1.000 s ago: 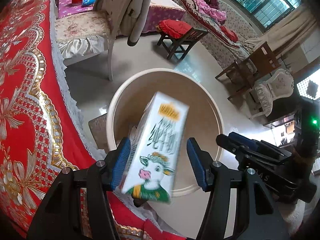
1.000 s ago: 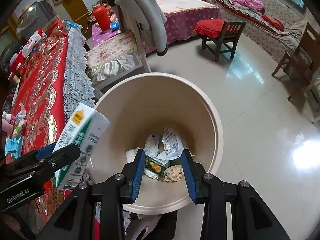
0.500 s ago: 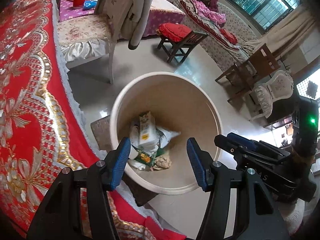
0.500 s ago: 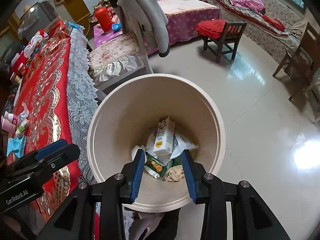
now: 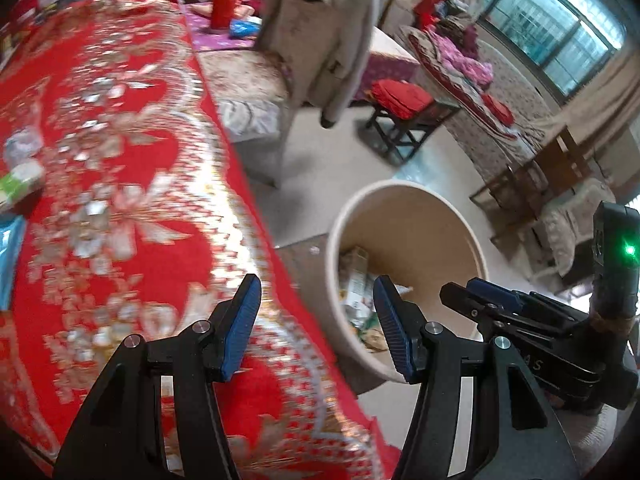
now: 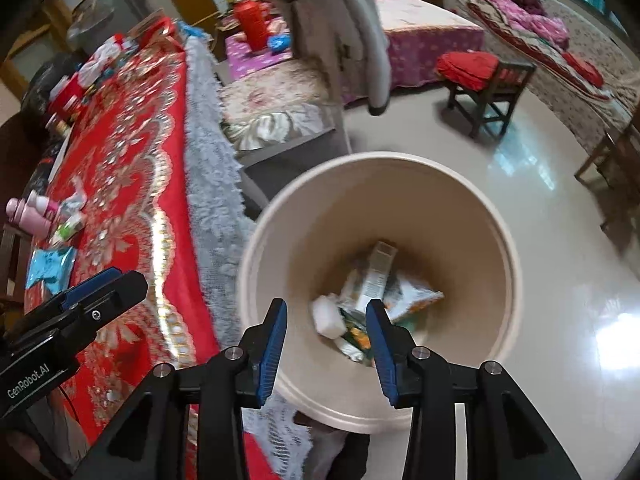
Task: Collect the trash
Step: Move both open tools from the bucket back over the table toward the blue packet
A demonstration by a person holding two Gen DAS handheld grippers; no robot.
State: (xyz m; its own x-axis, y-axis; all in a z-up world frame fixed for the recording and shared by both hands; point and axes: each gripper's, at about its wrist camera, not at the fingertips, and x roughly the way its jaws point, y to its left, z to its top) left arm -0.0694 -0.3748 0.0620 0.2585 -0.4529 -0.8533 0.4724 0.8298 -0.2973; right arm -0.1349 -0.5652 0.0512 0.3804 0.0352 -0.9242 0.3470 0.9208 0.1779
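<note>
A beige trash bin (image 6: 500, 240) stands on the floor beside the red-clothed table (image 6: 128, 168). The milk carton (image 6: 374, 276) lies inside it on wrappers and crumpled paper. My right gripper (image 6: 326, 332) is open and empty above the bin's near rim. My left gripper (image 5: 316, 316) is open and empty over the table's edge, with the bin (image 5: 472, 248) to its right. Trash lies on the table: a green-white pack (image 5: 18, 184), a blue wrapper (image 6: 50, 262) and pink bottles (image 6: 28, 212).
A chair with a grey coat (image 6: 356, 28) stands behind the bin. A stool with a red cushion (image 6: 476, 70) stands on the shiny floor. A red thermos (image 5: 224, 0) stands at the back. More clutter lies at the table's far end (image 6: 100, 56).
My left gripper let go of the milk carton, which fell into the bin. The left gripper then swung left over the table. The right gripper stayed open over the bin.
</note>
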